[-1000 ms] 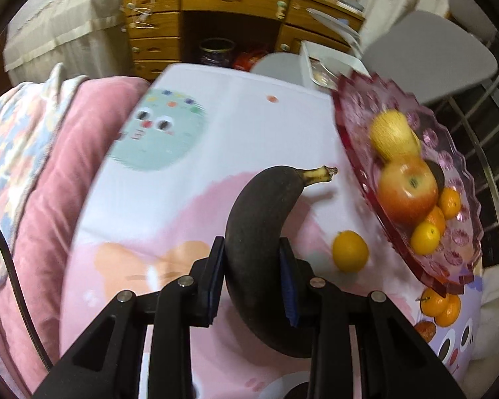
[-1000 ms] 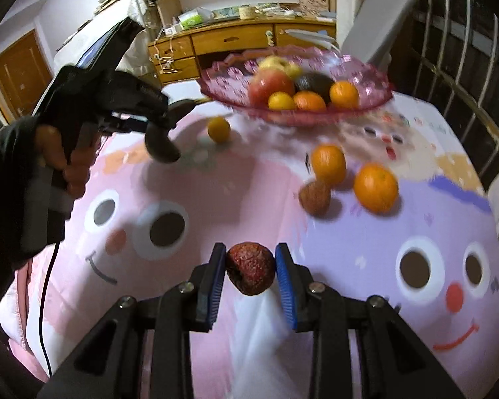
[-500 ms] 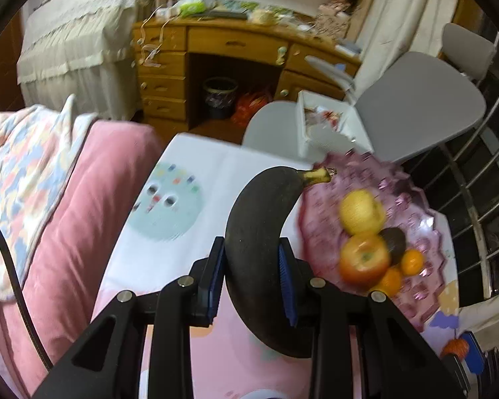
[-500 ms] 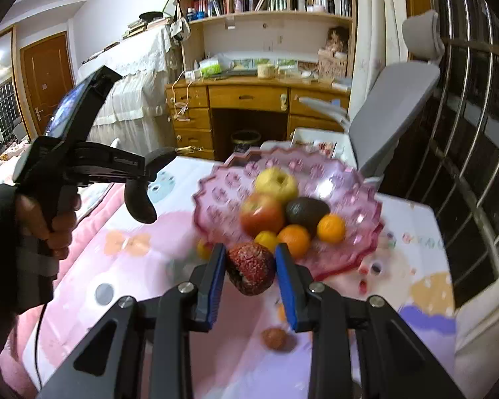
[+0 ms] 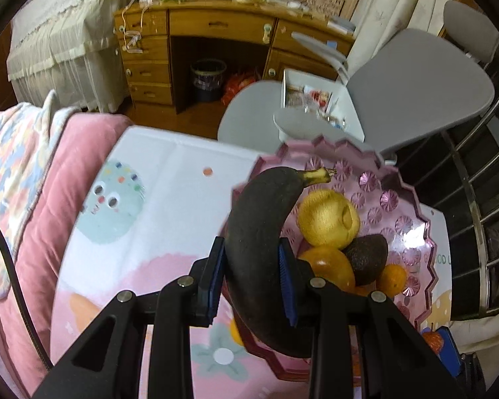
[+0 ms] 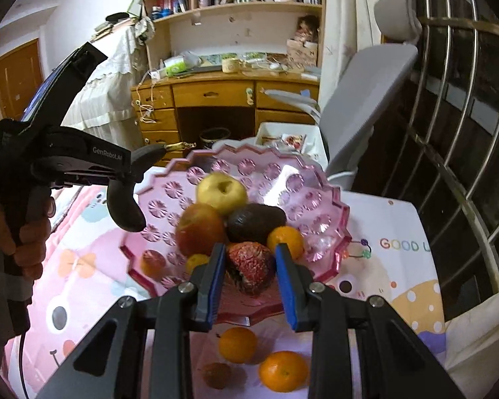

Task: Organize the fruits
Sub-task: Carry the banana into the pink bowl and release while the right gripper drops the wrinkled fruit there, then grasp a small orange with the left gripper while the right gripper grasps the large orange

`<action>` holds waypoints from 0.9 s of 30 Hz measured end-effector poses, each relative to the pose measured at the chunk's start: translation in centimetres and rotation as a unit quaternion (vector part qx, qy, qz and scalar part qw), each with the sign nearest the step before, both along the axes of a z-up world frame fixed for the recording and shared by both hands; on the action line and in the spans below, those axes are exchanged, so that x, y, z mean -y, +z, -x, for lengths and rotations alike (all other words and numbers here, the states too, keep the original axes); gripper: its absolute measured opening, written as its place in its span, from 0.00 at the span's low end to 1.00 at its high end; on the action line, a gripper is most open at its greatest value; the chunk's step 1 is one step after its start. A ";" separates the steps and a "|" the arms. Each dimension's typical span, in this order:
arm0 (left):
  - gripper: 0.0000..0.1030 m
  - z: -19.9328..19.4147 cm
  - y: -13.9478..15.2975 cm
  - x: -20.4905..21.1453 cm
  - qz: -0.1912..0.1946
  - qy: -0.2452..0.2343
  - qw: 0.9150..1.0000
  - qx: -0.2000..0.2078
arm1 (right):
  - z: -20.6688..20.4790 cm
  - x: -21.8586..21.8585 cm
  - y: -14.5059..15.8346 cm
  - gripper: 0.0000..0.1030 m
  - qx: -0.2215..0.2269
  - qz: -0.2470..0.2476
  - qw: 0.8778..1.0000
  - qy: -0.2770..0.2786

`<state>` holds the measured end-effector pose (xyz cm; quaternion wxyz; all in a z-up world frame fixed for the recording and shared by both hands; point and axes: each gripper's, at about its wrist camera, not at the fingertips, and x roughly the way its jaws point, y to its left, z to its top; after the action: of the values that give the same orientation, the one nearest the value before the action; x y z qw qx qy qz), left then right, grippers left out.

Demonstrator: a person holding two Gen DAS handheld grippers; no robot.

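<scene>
Holding: my left hand-held gripper (image 5: 251, 279) is clamped on a blackened banana (image 5: 259, 232); both blue pads press its sides, stem end pointing up and away from me.
Banana position: held in the air over the near-left rim of the pink glass fruit bowl (image 5: 412, 199); seen from the right wrist view, the banana (image 6: 124, 206) hangs at the bowl's left edge, not resting on anything.
Right side: my right hand-held gripper (image 6: 249, 266) is clamped on a red, rough-skinned fruit (image 6: 249, 267), which I cannot name more closely; it sits between the pads over the front part of the bowl (image 6: 329, 232).
Bowl contents: a yellow apple (image 6: 221, 191) at the back, a red apple (image 6: 199, 229) front-left, a dark avocado (image 6: 254, 221) beside it, a mandarin (image 6: 284, 237) to the right of the avocado, and a small yellow-orange fruit (image 6: 196, 261) at the front, partly hidden by my gripper.
Loose fruit: two oranges (image 6: 238, 344) (image 6: 282, 370) and a small brownish fruit (image 6: 216, 374) lie on the cartoon-printed cover in front of the bowl, near one another; another small orange fruit (image 6: 153, 262) shows through the bowl's left wall.
Surface: the bowl stands on a pink and white printed cover (image 5: 169, 179), with a pink quilt (image 5: 50, 199) along its left side.
Background: a wooden desk (image 5: 216, 30), a grey chair (image 5: 415, 86) and a metal rail (image 6: 465, 133) stand beyond the bowl.
</scene>
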<state>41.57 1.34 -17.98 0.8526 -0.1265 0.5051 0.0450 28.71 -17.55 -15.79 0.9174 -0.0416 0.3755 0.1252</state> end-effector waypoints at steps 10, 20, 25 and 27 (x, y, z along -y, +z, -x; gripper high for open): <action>0.31 -0.5 -1.6 1.0 -0.011 -0.006 1.000 -0.027 | -1.3 0.2 -1.8 0.40 -0.031 -0.005 1.000 0.001; 0.48 1.4 0.5 -1.4 -0.010 0.000 1.000 -0.013 | -0.5 0.6 -0.3 0.58 -0.024 -0.018 0.999 -0.019; 0.48 3.2 0.6 -3.0 -0.011 -0.007 1.000 -0.014 | 0.5 1.2 0.3 0.59 -0.033 -0.030 0.998 -0.032; 0.48 4.0 0.6 -3.6 -0.010 -0.011 1.000 -0.014 | 1.1 1.5 0.4 0.60 -0.036 -0.033 0.998 -0.042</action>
<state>37.56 4.99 -17.38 0.8472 -0.1117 0.5177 0.0419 27.58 -19.04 -15.35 0.9085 0.0088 0.4055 0.1002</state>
